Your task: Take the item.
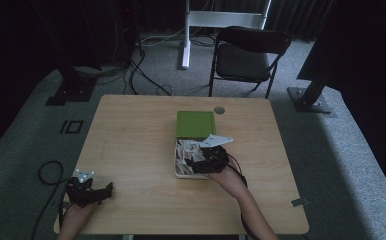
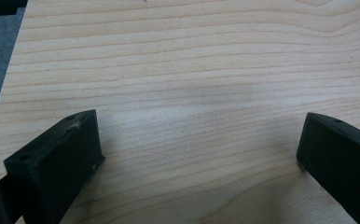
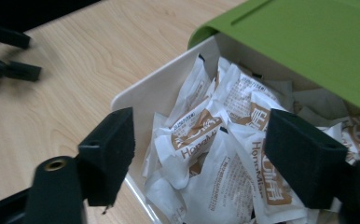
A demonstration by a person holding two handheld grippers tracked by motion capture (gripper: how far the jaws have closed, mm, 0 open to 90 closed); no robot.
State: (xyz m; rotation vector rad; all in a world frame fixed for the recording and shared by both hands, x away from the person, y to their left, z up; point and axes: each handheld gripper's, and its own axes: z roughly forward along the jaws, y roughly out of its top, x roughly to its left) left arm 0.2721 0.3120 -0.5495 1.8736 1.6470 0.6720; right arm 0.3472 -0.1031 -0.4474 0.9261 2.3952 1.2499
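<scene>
A: Where are the sachets sitting?

B: Heaped in the white tray, mid-table, w/ the green lid slid back so it covers only the far part. In the high view the tray is right under the right gripper.

A: Jaws on that one?

B: Spread, hovering over the pile — one jaw out past the tray's wall, the other over the packets. Nothing pinched yet. Left gripper is also spread, parked over bare table, well apart from the tray.

A: How will they handle?

B: Light, I'd guess — thin paper or foil pouches, white w/ brown print, crinkly and limp. Prob. slippery against each other, so a grab at the heap may drag two or three up. Contents look soft, not fragile, but a hard squeeze could crease or burst a seam.

A: Best spot to grip?

B: The topmost sachet, across its flat faces near a sealed edge or a corner that sticks up — stiffer there, less slip. Avoid the ones tucked under the lid.
</scene>
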